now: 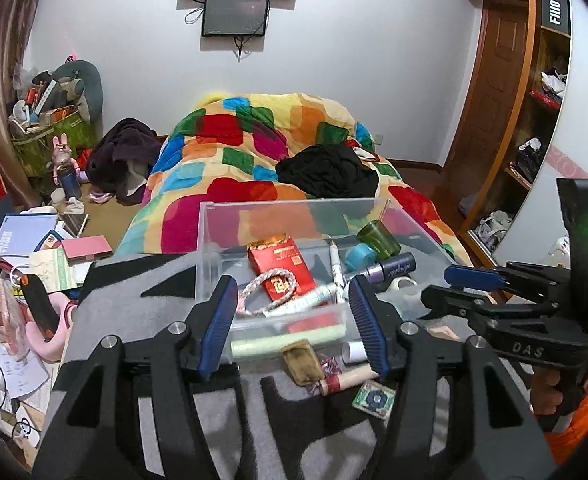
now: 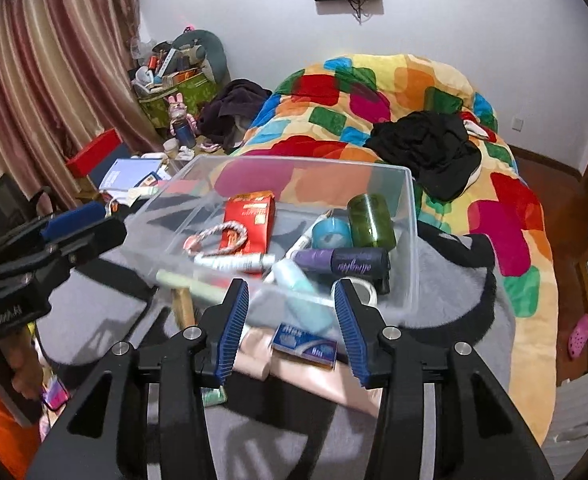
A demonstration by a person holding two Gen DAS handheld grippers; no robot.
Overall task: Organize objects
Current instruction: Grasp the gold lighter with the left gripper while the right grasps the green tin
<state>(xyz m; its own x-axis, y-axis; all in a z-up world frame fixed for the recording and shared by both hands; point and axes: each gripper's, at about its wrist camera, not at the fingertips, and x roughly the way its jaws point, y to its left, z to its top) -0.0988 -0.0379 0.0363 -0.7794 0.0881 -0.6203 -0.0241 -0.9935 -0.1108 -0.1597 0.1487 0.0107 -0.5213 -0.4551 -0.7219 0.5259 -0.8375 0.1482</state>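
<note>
A clear plastic box (image 1: 210, 240) (image 2: 410, 240) stands on a grey and black blanket. It holds a red packet (image 1: 282, 260) (image 2: 252, 220), a braided bracelet (image 1: 262, 292), a white tube (image 2: 234, 262), a pen, a blue tape roll (image 2: 332, 232), a green cup (image 1: 380, 238) (image 2: 372, 224) and a purple tube (image 2: 342, 262). My left gripper (image 1: 292, 320) is open and empty, above the box's near wall. My right gripper (image 2: 292, 328) is open and empty, just before the box, over a blue packet (image 2: 306, 346). It also shows in the left wrist view (image 1: 454, 288).
Loose items lie before the box: a brown pouch (image 1: 302, 362), a beige tube (image 1: 346, 380), a small green card (image 1: 374, 398), a pale green stick (image 1: 286, 340). A colourful quilt (image 2: 414, 92) with black clothes lies behind. Clutter covers the floor at left; a wooden shelf (image 1: 514, 120) stands right.
</note>
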